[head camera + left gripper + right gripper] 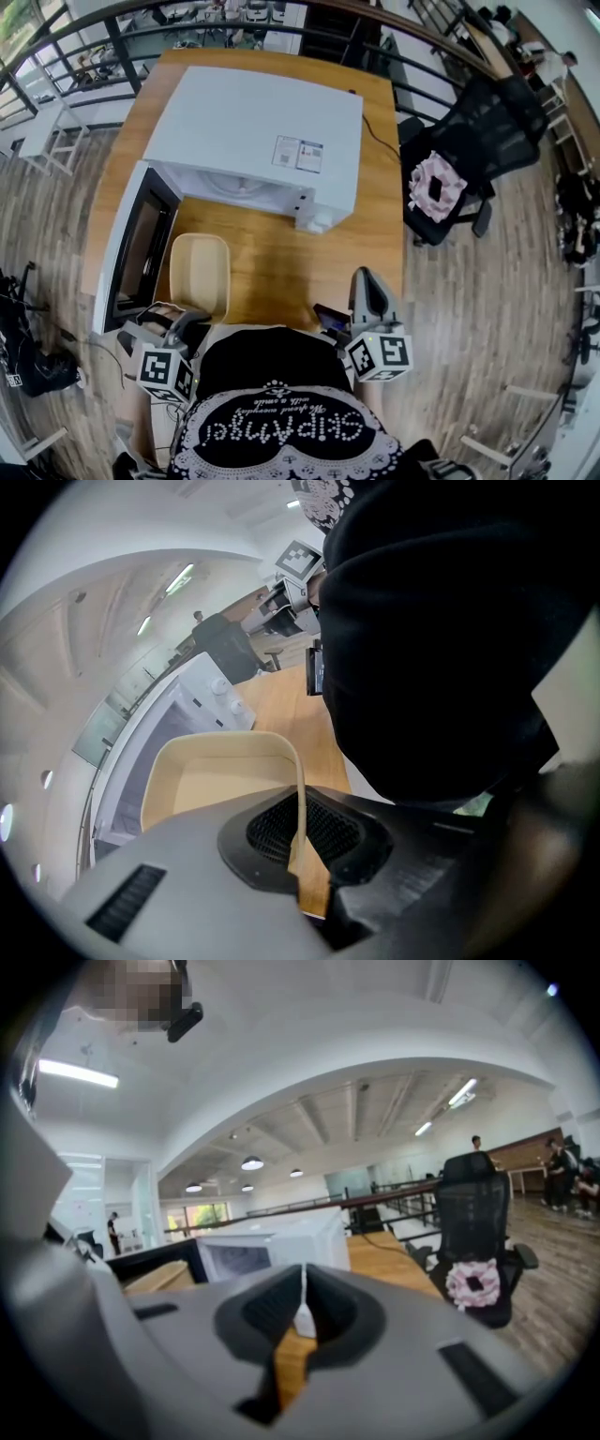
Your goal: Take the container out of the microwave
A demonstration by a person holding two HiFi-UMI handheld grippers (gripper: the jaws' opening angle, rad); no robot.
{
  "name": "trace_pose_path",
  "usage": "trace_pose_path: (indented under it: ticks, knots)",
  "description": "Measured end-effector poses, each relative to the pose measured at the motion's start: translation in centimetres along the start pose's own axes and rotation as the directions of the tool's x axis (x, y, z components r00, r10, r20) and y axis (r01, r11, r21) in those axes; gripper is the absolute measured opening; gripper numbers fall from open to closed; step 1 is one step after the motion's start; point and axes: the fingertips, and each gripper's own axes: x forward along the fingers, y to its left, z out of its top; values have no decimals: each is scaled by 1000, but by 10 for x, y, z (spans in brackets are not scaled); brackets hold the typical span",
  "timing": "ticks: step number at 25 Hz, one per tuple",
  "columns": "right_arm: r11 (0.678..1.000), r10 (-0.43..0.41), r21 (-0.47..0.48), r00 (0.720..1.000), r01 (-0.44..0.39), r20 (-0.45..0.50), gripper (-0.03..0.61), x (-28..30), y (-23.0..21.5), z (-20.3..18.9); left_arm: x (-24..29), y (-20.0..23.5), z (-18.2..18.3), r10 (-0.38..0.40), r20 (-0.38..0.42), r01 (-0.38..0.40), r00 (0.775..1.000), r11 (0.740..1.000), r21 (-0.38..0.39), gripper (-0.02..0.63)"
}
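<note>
Left hand-held gripper [302, 841] hides container's [216, 780] near rim.

1. Worn: black top [272, 370], white beaded lettering inside a lace-edged heart outline.
2. left gripper [176, 317], right gripper [367, 281]: grey shells, black ribbed pads [277, 827].
3. Each carries a white cube [167, 372] with black square markers.

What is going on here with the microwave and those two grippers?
A person holds a gripper in each hand. The left gripper is shut on the rim of a cream container. The container is already out of the white microwave and lies over the wooden table, beside the open door. The right gripper is shut with nothing in it, off to the other side.
</note>
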Motion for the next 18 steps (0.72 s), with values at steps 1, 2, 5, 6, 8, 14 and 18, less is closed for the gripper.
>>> trace_pose_path:
  ticks: [1, 2, 5, 6, 8, 14, 18]
  knots:
    - [1000, 2, 0, 1000, -2, 1, 35, 0, 0, 0, 0, 1, 0, 2, 1, -2, 1000, 1000, 5, 29]
    - [1000, 4, -2, 1000, -4, 4, 35, -1, 1, 1, 1, 2, 1, 4, 2, -4, 1000, 1000, 11, 29]
    - [1000, 7, -6, 1000, -7, 9, 35, -2, 2, 0, 3, 2, 2, 7, 8, -7, 1000, 1000, 27, 29]
    - [1000, 6, -6, 1000, -6, 10, 35, -3, 3, -1, 3, 1, 2, 6, 11, -6, 1000, 1000, 30, 29]
    - [1000, 4, -6, 1000, -4, 14, 35, -5, 4, -2, 4, -1, 3, 2, 14, -3, 1000, 999, 38, 29]
    - [1000, -15, -9, 1000, 15, 13, 35, -15, 14, -2, -2, -1, 1, -7, 34, 5, 999, 998, 60, 29]
    - [999, -36, -11, 999, 36, 13, 35, -21, 26, 0, -12, 1, -7, -15, 41, 12, 999, 997, 80, 29]
